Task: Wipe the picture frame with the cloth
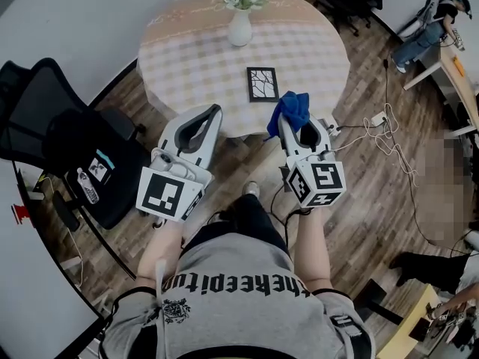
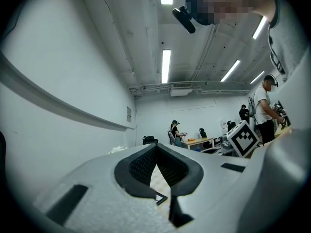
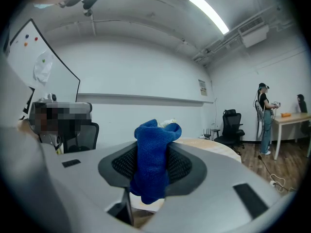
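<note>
1. On the round checked tabletop [image 1: 187,58], at 12 o'clock from the person: picture frame [image 1: 263,84] lying flat near the close edge, white vase [image 1: 240,28] of flowers well beyond it at 11 o'clock
2. Right gripper [image 1: 288,126]: clamped on the blue cloth [image 1: 293,109], at 5 o'clock of the frame, just beside it in the head view
3. Left gripper [image 1: 215,111]: tips together, nothing between, at 7 o'clock of the frame, by the tabletop's edge
4. Black office chair [image 1: 52,126] at 9 o'clock of the left gripper
</note>
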`<move>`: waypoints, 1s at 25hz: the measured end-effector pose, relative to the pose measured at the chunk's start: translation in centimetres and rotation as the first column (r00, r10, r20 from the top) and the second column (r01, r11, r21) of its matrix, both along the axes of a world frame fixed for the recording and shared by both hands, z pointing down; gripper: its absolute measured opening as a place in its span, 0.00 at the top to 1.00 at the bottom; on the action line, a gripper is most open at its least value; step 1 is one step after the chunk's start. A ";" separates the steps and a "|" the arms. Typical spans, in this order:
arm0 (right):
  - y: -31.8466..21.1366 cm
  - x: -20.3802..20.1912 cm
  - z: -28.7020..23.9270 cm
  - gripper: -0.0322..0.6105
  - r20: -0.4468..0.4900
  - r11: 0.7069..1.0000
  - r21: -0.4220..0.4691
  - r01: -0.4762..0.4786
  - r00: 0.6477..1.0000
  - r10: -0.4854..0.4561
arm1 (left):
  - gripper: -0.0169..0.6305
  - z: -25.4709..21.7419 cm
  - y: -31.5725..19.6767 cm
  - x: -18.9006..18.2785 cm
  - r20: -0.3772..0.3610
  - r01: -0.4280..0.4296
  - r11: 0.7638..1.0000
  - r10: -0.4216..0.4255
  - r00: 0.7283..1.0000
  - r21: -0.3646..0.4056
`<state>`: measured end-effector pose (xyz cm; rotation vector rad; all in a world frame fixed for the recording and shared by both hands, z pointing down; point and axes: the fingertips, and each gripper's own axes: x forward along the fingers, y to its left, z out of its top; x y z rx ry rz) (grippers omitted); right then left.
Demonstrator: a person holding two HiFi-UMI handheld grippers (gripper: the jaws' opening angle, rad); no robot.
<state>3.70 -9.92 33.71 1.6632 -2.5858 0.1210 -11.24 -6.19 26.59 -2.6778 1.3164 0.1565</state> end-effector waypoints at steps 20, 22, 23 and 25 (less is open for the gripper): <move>8.0 0.2 -3.8 0.73 -0.003 0.995 0.087 -0.048 0.999 0.048 | 0.95 -1.4 5.7 1.9 -0.011 -0.098 0.995 0.098 0.995 0.029; 8.2 0.7 -3.7 0.73 0.002 0.994 0.083 -0.066 0.998 0.066 | 0.95 -1.2 5.4 2.4 -0.009 -0.116 0.993 0.116 0.993 0.021; 8.4 0.7 -3.4 0.73 0.002 0.994 0.081 -0.075 0.997 0.075 | 0.95 -0.9 5.3 2.4 -0.009 -0.124 0.992 0.124 0.992 0.019; 8.8 0.6 -2.8 0.73 0.002 0.993 0.077 -0.088 0.996 0.088 | 0.95 -0.4 5.3 2.5 -0.010 -0.139 0.990 0.139 0.990 0.020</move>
